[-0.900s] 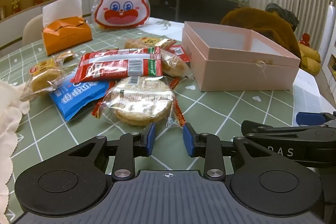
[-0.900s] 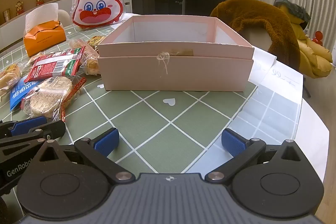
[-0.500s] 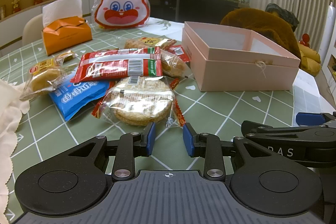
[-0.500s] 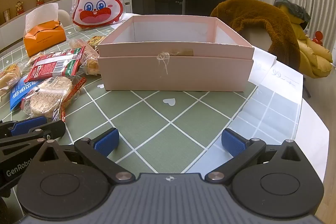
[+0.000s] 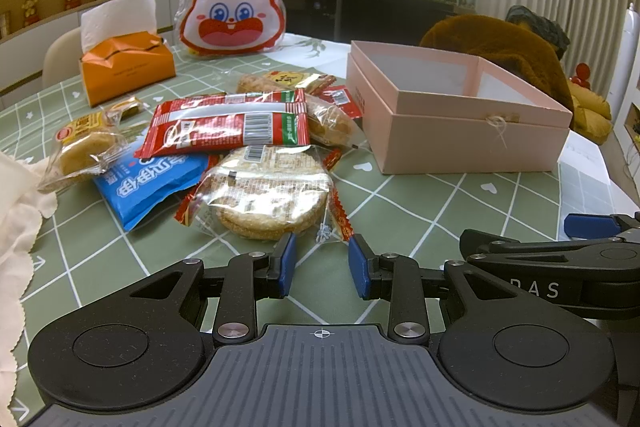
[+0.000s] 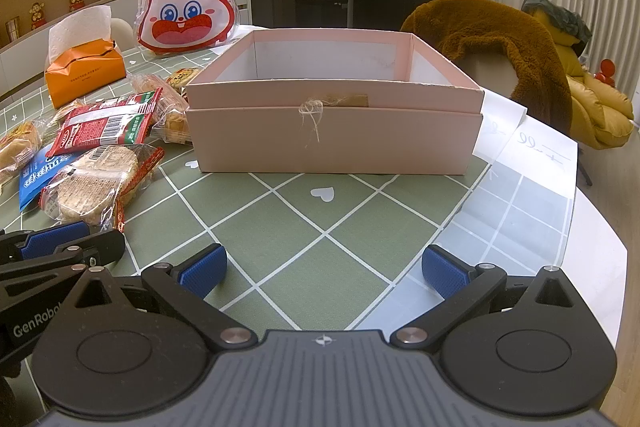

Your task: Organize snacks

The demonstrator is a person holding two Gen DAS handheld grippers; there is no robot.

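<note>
Several wrapped snacks lie in a pile on the green checked tablecloth: a round rice cracker pack (image 5: 268, 197) nearest me, a blue packet (image 5: 148, 183), a red packet (image 5: 228, 125) and a bun in clear wrap (image 5: 82, 151). An empty pink box (image 5: 460, 111) stands to their right, also straight ahead in the right wrist view (image 6: 334, 143). My left gripper (image 5: 320, 263) is open a narrow gap, empty, just short of the cracker pack. My right gripper (image 6: 324, 269) is wide open and empty, in front of the box.
An orange tissue box (image 5: 126, 67) and a rabbit-face bag (image 5: 232, 15) stand at the back of the table. A white cloth (image 5: 16, 211) lies at the left edge. Papers (image 6: 532, 151) lie right of the box, near the table's rounded edge. A brown-draped chair (image 6: 492, 43) stands behind.
</note>
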